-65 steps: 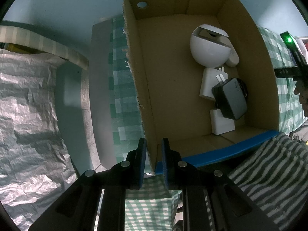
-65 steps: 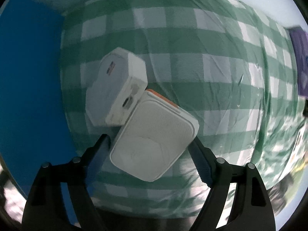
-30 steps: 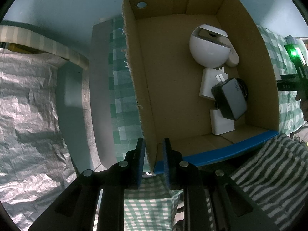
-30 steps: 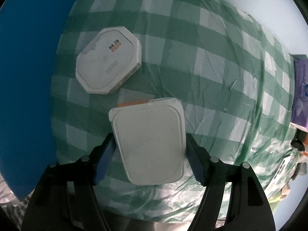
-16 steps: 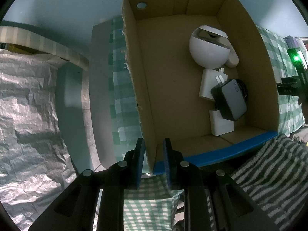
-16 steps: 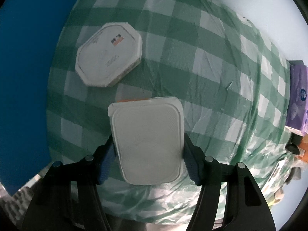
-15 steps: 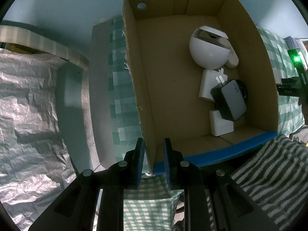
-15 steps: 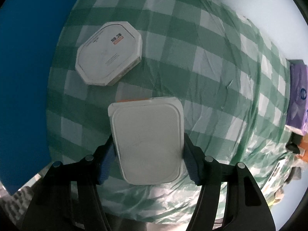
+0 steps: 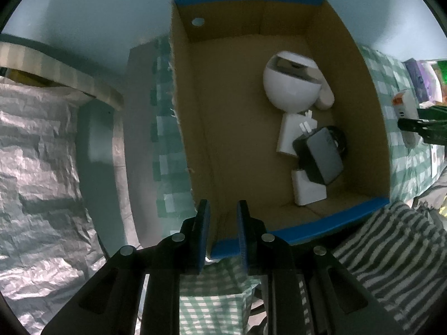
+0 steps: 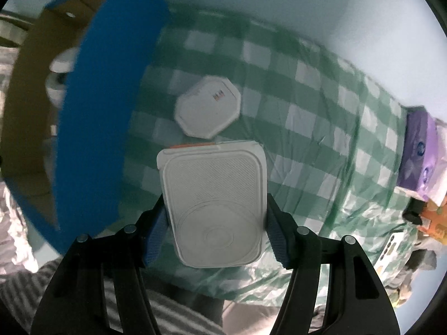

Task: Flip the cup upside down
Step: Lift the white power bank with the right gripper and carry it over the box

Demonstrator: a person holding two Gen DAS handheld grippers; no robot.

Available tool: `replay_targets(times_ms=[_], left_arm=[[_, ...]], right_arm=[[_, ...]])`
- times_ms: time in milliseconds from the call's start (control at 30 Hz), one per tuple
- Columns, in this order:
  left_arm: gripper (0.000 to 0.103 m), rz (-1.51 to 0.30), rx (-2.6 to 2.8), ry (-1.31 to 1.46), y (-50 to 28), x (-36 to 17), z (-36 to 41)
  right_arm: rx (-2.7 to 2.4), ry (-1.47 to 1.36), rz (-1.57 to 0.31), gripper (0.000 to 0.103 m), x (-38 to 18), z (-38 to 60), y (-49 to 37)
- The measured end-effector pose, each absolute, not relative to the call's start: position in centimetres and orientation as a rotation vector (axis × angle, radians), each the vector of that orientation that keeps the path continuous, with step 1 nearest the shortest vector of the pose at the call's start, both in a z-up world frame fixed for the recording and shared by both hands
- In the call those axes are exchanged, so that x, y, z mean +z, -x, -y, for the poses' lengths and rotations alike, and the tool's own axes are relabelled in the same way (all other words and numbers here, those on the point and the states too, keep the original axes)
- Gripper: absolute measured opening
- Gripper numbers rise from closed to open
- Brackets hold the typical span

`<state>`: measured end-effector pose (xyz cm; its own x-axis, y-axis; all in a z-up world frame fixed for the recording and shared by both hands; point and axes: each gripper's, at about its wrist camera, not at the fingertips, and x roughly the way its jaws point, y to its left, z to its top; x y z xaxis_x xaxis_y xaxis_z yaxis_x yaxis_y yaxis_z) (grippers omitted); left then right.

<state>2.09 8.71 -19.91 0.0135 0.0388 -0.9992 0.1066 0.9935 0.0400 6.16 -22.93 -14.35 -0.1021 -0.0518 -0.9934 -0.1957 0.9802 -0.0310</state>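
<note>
Our right gripper pinches a ribbed white rectangular device—our left gripper clamps the cardboard box wall.

Your left gripper pinches the near left corner of the cardboard box, its jaws closed on the wall, one finger outside and one inside. In the box you have a white bowl at the back, with white adapters and a black charger piled in front of it. Checked cloth lies under the box; crinkled silver sheet fills your left.
</note>
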Motion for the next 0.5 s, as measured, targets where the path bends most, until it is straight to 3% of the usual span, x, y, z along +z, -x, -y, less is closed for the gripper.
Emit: replay_targets(times_ms=[167,500], left_arm=[[0.018,-1.562,-0.015,-0.105,-2.2,-19.8,-9.9],[0.018,-1.611,-0.035,-0.047,-2.0,-22.1,-10.4]], right_arm=[[0.175,0.189,-1.624,0.064,-10.6,20.9,-6.9],[0.266,0.192,-1.562,0.064,-8.6,16.7,-5.1]])
